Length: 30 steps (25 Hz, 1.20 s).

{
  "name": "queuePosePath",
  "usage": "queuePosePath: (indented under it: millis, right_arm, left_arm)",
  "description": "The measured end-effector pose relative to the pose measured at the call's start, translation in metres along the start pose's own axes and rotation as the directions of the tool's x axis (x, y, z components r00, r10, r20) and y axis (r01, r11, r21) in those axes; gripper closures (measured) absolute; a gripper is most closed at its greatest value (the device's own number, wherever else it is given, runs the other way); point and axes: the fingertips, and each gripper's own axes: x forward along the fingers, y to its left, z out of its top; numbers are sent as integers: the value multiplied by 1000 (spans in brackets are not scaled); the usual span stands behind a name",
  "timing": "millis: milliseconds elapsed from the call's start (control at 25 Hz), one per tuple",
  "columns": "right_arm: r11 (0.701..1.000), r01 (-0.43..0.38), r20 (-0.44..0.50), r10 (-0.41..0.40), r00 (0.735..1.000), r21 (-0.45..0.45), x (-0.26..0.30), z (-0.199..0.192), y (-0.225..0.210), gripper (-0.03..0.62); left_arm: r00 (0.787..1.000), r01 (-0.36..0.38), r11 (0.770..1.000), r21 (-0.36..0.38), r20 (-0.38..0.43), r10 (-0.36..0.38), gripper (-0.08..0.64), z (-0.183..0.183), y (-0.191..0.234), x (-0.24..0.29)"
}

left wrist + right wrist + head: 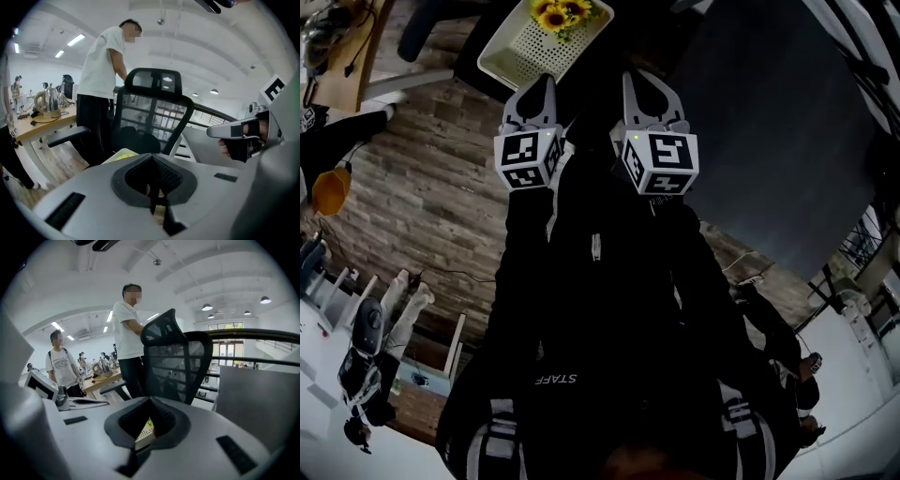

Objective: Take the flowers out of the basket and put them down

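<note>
Flowers (562, 14) in basket (517, 54) far corner; L tongs (544, 86) & R tongs (637, 82) clenched, empty, near front rim.

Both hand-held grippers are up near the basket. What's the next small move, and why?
Probably open the left hand-held gripper before going in. It and the right hand-held gripper are both shut and empty, just short of the basket, and the flowers sit in it nearer the left one.

- Flowers (561, 14): yellow sunflowers with dark centres and green leaves, bunched in the far end of the basket, heads up.
- Basket (525, 47): a shallow, cream-white rectangular tray with a perforated floor, set at a slant at the head view's top edge, its near half bare.
</note>
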Motion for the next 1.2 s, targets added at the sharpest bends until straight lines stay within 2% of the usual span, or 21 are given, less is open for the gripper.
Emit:
queuePosePath:
  millis: [360,560,840,920,1200]
  right_arm:
    - [1000,28,-44,-28,999,2,78,-47,-13,578]
    - [1000,26,-66,-25,998,15,109,-68,-17,578]
    - [1000,-4,-79,6,997,28,130,-79,-19,578]
    - [1000,-5,-80,7,997,31,136,-79,-19,578]
    - [999,-24,-77,28,997,45,153,-81,-20,578]
  left_arm:
    - [1000,-25,1000,6,-18,25,560,-46,53,71]
    - [997,-7,1000,-16,-83,6,560,-74,67,108]
    - [989,17,1000,5,-147,-16,558,-113,101,165]
    - [987,25,1000,12,-159,-22,540,-118,107,175]
    - [965,80,997,24,-251,-71,380,-153,110,214]
